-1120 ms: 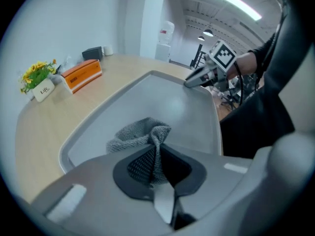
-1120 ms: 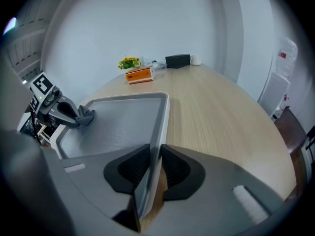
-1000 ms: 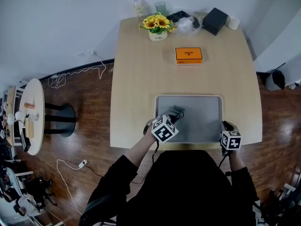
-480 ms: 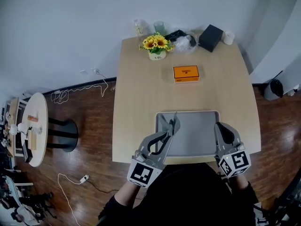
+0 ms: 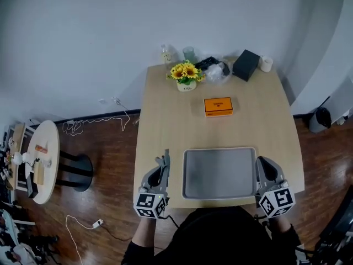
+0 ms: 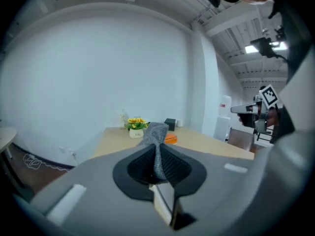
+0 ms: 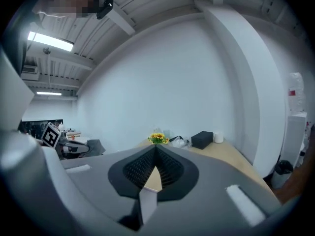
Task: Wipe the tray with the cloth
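Note:
The grey tray lies bare near the table's front edge. My left gripper hovers just left of the tray, shut on a small grey cloth. In the left gripper view the cloth sticks up, pinched between the black pads of the left gripper. My right gripper is at the tray's right edge. In its own view the right gripper has its jaws together with nothing between them.
An orange box lies mid-table beyond the tray. At the far edge stand a pot of sunflowers, a bottle, a glass, a plastic bag, a black box and a white cup. A round side table stands on the floor at left.
My left gripper has lifted the cloth off the tray's left part and carried it to the left, beside the tray. The right gripper stays by the tray's right edge.

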The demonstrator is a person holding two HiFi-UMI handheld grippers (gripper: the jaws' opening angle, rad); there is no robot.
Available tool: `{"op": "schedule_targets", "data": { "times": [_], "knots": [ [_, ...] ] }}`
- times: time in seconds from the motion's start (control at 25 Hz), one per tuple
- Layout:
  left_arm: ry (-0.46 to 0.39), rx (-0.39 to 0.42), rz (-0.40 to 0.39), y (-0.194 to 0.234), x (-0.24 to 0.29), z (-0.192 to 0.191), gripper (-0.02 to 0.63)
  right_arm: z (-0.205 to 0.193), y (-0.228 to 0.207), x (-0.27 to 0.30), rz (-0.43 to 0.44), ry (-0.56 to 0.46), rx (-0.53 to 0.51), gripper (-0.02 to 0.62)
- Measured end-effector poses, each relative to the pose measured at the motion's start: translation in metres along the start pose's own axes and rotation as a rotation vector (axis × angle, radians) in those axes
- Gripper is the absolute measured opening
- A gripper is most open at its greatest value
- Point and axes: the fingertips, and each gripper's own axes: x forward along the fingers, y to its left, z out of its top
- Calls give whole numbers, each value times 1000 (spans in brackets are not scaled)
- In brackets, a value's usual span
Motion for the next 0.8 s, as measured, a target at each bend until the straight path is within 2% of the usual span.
{"op": "schedule_targets", "data": {
  "times": [0.08,0.2,0.36,0.4,0.44,0.48,0.56,0.64,0.8],
  "knots": [
    [50,-51,42,22,8,-33,2,-8,-7,0,-20,18,31,0],
    [192,-141,98,50,24,-103,2,-17,-6,1,-27,43,54,0],
    [397,-331,107,63,39,-196,14,-16,3,5,-7,43,57,0],
    [424,-356,118,64,38,-208,49,-15,4,5,-4,43,55,0],
    [434,-357,130,65,36,-211,151,-15,5,5,-2,43,54,0],
    [428,-336,138,64,33,-207,227,-14,5,5,-1,43,53,0],
    [378,-254,128,55,25,-177,247,-12,4,4,-2,43,54,0],
    [287,-165,79,35,17,-127,247,-13,3,4,-4,45,64,0],
    [62,-53,-93,-36,8,-16,228,-16,4,8,5,46,88,0]
  ]
}}
